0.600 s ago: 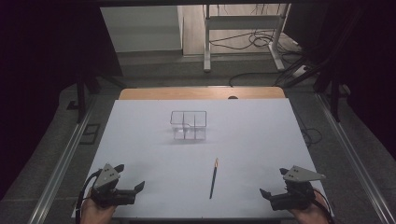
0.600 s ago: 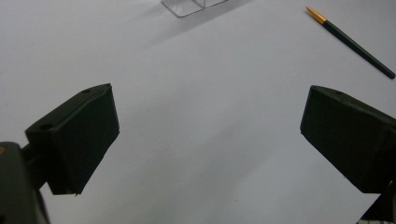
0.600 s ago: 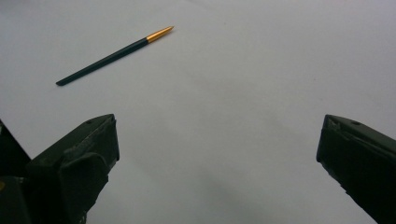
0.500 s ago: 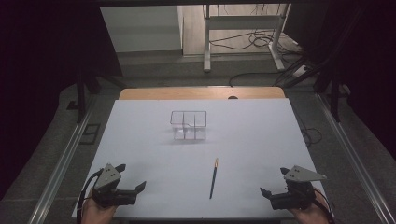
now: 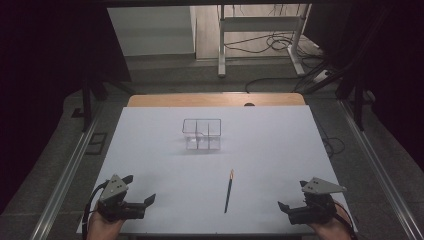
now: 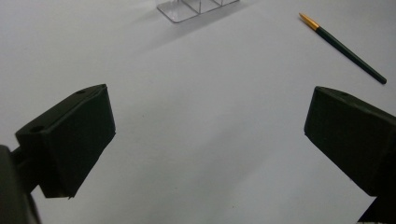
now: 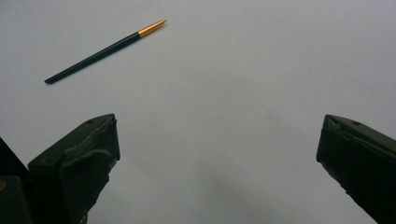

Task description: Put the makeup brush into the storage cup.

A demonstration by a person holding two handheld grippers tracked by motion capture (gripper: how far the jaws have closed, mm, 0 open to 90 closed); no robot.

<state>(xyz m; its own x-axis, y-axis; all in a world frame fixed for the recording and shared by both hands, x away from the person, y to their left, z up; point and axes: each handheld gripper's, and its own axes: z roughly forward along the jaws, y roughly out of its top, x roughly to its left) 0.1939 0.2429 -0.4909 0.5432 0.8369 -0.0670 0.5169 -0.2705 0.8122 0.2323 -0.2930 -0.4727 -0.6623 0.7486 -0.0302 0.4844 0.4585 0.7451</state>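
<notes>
Opening stage, before any grasp: the left gripper (image 5: 142,202) and right gripper (image 5: 286,209) rest at the near corners of the table (image 5: 280,140), both with jaws spread wide and empty. The brush (image 5: 229,191) lies flat between them, nearer the right gripper and apart from both, its gold tip toward the clear box (image 5: 201,134) farther back. The next move probably calls for one gripper to reach inward and close across the thin handle.

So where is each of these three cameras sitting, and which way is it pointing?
High view: above the near edge, looking forward and down on the white table; both hands show, with the left gripper and right gripper.
Left gripper view: rides that gripper, looks between its open jaws over the table toward the clear organizer.
Right gripper view: rides that gripper, looks between its open jaws.
All three share the pen.
</notes>
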